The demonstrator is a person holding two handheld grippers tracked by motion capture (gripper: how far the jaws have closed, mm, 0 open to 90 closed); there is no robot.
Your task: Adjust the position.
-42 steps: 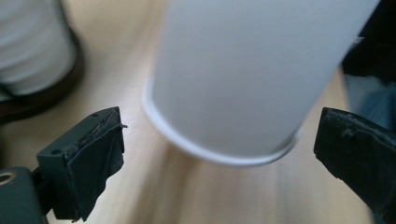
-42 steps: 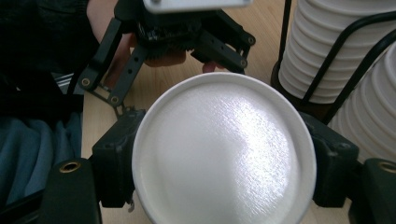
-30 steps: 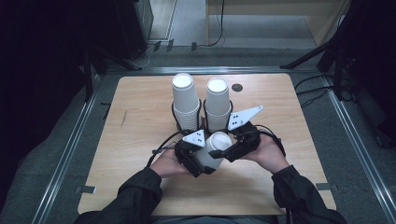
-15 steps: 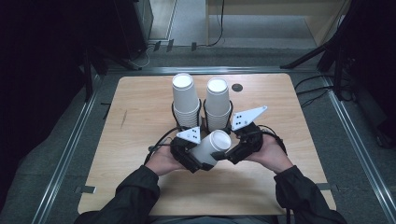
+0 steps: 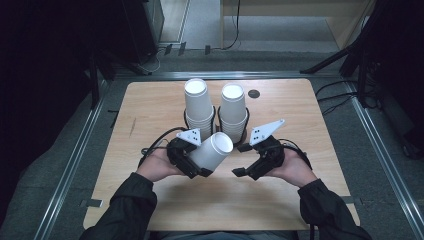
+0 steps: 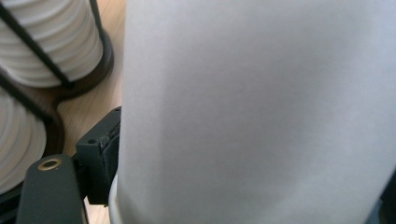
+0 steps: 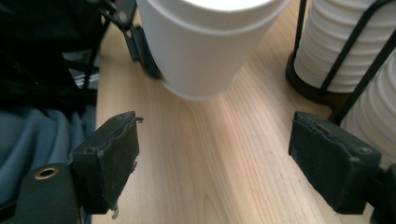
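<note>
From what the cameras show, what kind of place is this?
Probably a lab or recording workspace rather than a café. A small wooden table stands framed by metal rails on grey carpet, with cables on the floor. On it, paper cup stacks sit in a wire holder, and the left gripper holds one paper cup.

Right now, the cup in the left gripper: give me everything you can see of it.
The white cup looks like plain paper, with a rolled rim around its open mouth and a smooth, unprinted wall. It is lifted off the wooden table and tilted, mouth up and toward the two racked cup stacks. The left gripper clamps its lower wall, a black pad pressed against it. The right gripper stands open beside it, not touching. No dents or stains visible; inside hidden.
</note>
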